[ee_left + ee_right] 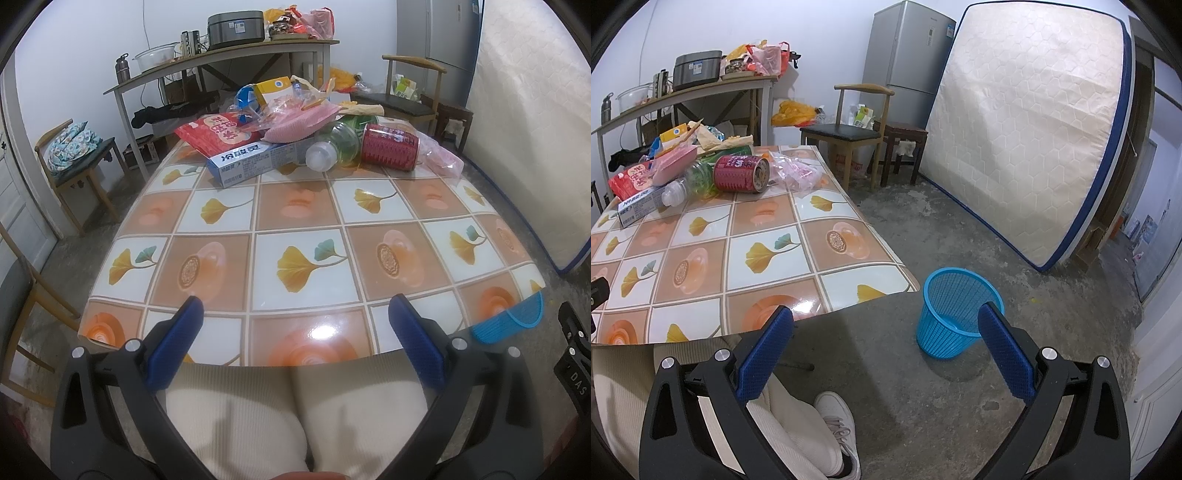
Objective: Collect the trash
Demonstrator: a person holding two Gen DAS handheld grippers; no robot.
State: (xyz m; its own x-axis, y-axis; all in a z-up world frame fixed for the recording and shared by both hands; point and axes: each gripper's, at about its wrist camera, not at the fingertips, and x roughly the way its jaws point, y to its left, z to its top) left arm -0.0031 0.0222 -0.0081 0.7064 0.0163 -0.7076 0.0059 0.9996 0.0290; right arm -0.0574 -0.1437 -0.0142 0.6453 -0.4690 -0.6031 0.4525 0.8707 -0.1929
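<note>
Left gripper (295,343) held low at the near edge of the table (295,266), over the person's lap (295,406), pointing straight across the tabletop — fingers spread wide, nothing between them. Blue pads (177,343) clear of the surface as far as can be seen.

Right gripper (886,350) off the table's right side, aimed down and forward at the floor (960,387), fingers likewise wide apart and holding nothing. Its right pad overlaps the bin (956,314) in view; whether they touch cannot be told. A white shoe (838,424) and cream trouser leg show below the left finger.

Trash sits in a heap at the table's far end, well apart from both grippers: red can (391,147) on its side, clear bottle (332,147) lying beside it and touching, blue-white box (243,162) at front left, red packet (218,133) on top of the box, pink bag (439,155) to the right of the can, more wrappers piled behind.

Bin stands upright on the floor near the table's right corner — blue, mesh-walled, looks empty.
</note>
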